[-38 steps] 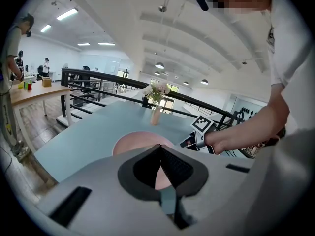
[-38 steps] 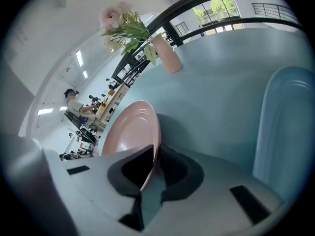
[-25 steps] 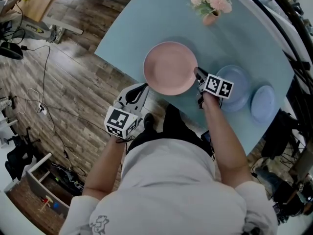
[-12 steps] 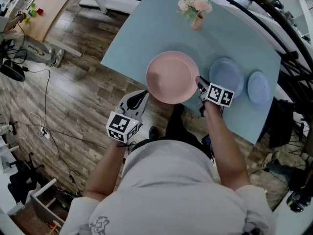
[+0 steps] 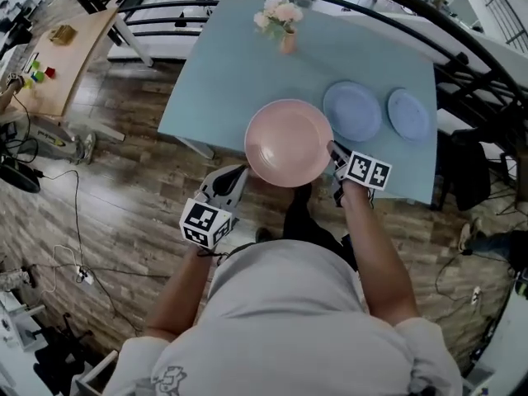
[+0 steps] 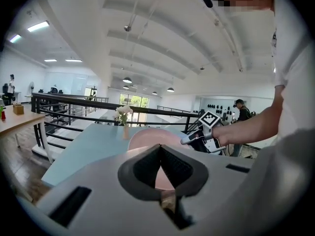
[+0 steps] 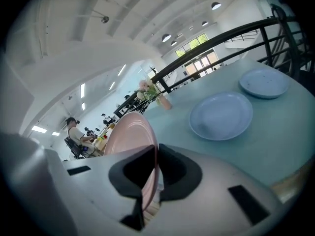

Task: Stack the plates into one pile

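Above the near edge of the light blue table [image 5: 223, 81], the pink plate [image 5: 289, 143] is held clear of the surface by the right gripper [image 5: 334, 150]. Its jaws are clamped on the plate's right-hand rim; in the right gripper view the plate runs edge-on between the two dark pads and stands tilted up to their left.

The left gripper [image 5: 235, 176] sits just below the plate's lower-left edge, over the wooden floor [image 5: 124, 221]. In the left gripper view its pads meet at the tips with nothing pinched between them, and the pink plate shows beyond them, apart from the jaws.

Two more plates lie flat on the table to the right of the pink one: a larger blue plate [image 5: 352, 110] and, just beside it toward the table's right edge, a smaller blue plate [image 5: 408, 114]. They lie close to each other but do not overlap. A small vase of pale flowers [image 5: 280, 23] stands upright near the far edge, well apart from all three plates.

As for markings, each gripper carries a cube of black-and-white square patterns — the right one [image 5: 366, 172], the left one [image 5: 205, 221] — with no letters on them. A small printed figure [image 5: 169, 378] on the person's white shirt is too small to read.
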Motion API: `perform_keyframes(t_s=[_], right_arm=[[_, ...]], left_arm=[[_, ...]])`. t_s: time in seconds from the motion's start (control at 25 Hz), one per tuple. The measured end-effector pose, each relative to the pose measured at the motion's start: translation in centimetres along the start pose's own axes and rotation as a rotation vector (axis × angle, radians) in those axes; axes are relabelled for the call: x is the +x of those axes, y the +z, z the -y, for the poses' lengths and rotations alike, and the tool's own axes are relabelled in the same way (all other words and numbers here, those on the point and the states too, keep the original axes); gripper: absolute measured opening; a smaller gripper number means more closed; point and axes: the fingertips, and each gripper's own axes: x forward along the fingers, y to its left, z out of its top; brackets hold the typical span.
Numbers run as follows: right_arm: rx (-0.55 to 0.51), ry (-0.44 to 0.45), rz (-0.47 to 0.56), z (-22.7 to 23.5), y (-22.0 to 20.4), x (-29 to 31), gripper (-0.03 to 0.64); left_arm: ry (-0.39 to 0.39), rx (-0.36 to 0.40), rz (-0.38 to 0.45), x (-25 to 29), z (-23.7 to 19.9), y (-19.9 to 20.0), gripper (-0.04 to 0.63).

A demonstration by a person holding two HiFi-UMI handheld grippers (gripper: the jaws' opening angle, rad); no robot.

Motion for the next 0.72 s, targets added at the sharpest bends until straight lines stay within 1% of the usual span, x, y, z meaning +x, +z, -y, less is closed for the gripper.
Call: perform_keyframes(t_s=[0.16, 0.32, 0.56, 0.72], right_arm=[[0.025, -0.03, 0.05, 2.1, 0.9, -3.5, 0.029], [0.044, -0.053, 0.078, 4.9, 2.2, -5.7, 0.029], [0.058, -0.061, 0.081, 10.1, 5.4, -7.7, 0.031], [0.063, -0.054, 0.061, 13.8, 8.0, -8.6, 0.031]], left_arm=[[-0.053, 0.03, 0.001, 1.4, 2.3, 0.8, 0.005], [-0.082, 0.044, 0.003, 3.8, 4.1, 1.6, 0.005], [-0.106, 0.05, -0.014, 9.6, 7.4, 2.6, 0.005], [-0.097, 0.043, -0.028, 13.7, 9.5, 3.3, 0.005]])
